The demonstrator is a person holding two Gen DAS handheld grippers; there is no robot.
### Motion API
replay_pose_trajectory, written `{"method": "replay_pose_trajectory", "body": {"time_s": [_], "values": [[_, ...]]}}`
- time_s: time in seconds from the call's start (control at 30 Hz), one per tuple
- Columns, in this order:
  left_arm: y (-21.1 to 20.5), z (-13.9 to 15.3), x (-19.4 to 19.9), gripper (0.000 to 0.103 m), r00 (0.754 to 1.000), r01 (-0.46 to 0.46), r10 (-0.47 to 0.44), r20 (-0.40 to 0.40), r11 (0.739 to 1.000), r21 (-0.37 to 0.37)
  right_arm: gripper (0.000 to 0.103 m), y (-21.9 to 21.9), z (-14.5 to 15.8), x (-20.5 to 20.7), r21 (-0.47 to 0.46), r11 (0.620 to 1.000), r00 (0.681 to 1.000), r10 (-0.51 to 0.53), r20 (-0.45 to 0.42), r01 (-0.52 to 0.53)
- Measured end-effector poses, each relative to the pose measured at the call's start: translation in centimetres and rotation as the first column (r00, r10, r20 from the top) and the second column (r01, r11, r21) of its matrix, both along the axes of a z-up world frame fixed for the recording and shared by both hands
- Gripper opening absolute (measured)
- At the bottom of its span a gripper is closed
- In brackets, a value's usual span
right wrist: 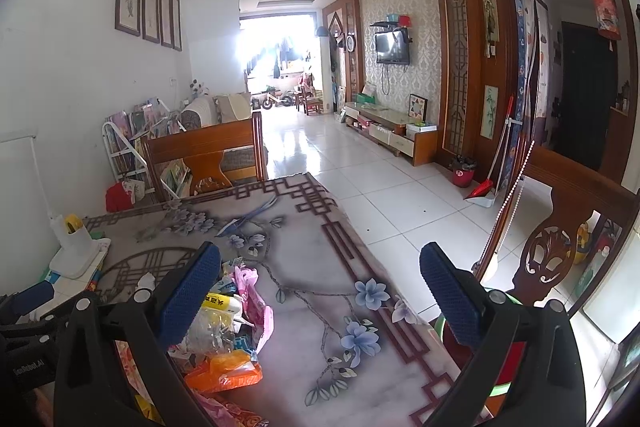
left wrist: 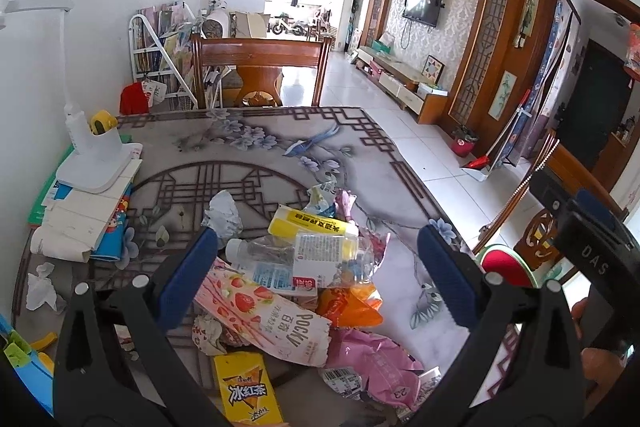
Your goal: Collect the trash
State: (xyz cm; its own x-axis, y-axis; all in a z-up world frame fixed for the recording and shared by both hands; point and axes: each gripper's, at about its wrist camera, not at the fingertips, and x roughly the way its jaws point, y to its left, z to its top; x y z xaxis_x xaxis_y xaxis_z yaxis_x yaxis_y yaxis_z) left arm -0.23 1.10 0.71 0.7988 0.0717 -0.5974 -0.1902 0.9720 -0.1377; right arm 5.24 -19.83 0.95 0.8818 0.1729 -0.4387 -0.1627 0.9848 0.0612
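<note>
A heap of trash lies on the patterned table: a pink Pocky box, a clear plastic bottle, a yellow carton, an orange wrapper, a pink bag, a yellow drink box and crumpled paper. My left gripper is open, its jaws wide on either side of the heap. My right gripper is open and empty, above the table's right part; the orange wrapper and pink bag lie by its left finger.
A white desk lamp stands on books at the table's left. A crumpled tissue lies near the left edge. Wooden chairs stand at the far side and the right. A red and green bin sits beside the table.
</note>
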Motion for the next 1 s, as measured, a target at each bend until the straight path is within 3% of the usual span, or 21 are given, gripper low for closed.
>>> {"method": "replay_pose_trajectory", "body": {"time_s": [1.0], "values": [[0.55,-0.09,-0.09,0.098,1.000,-0.019,0.019,-0.012,1.000,0.007,0.096,0.05,-0.21,-0.52,0.004,1.000,1.000,-0.007,-0.007,0.007]]}}
